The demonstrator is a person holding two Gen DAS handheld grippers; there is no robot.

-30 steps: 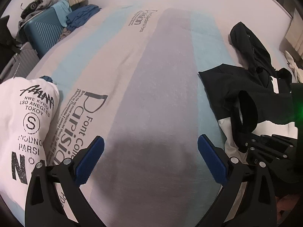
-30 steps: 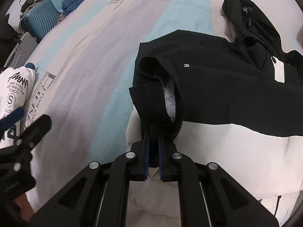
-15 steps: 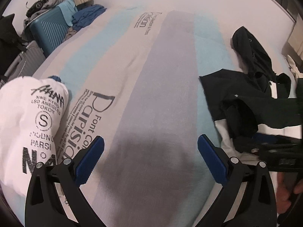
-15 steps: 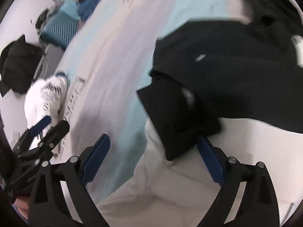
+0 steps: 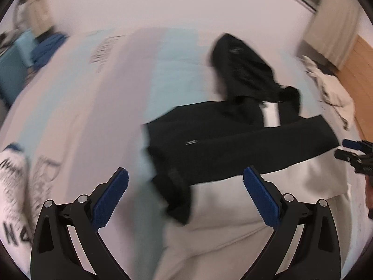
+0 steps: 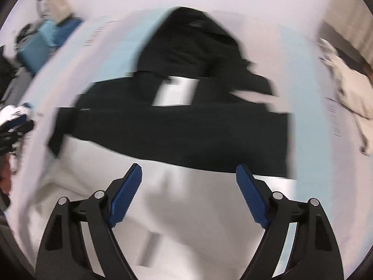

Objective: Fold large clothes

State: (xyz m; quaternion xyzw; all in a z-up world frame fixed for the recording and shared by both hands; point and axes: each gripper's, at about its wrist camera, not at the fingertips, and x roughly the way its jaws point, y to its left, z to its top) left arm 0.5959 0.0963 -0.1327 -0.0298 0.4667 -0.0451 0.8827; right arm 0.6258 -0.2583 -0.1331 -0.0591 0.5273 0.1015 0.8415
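Observation:
A black-and-white hooded jacket (image 5: pixel 233 144) (image 6: pixel 177 130) lies spread on the bed, hood (image 5: pixel 242 70) toward the far side and white lower part (image 6: pixel 186 210) nearest me. Its black sleeve cuff (image 5: pixel 177 193) lies folded onto the jacket's left edge. My left gripper (image 5: pixel 185 171) hovers open above that cuff, holding nothing. My right gripper (image 6: pixel 188 166) hangs over the white lower part; its jaws are closing a little with nothing between them. Each gripper shows at the edge of the other's view, the right gripper (image 5: pixel 354 149) and the left gripper (image 6: pixel 14 126). Both views are blurred by motion.
The striped bed cover (image 5: pixel 93 116) with printed lettering lies under the jacket. A white printed garment (image 5: pixel 11 186) sits at the near left. A teal suitcase (image 6: pixel 35 51) with clothes stands beyond the bed's left edge. A cream cloth (image 6: pixel 349 86) lies at the right.
My right gripper let go of the black sleeve cuff, opened wide and swung right over the jacket. My left gripper moved right from the bare cover to above the cuff.

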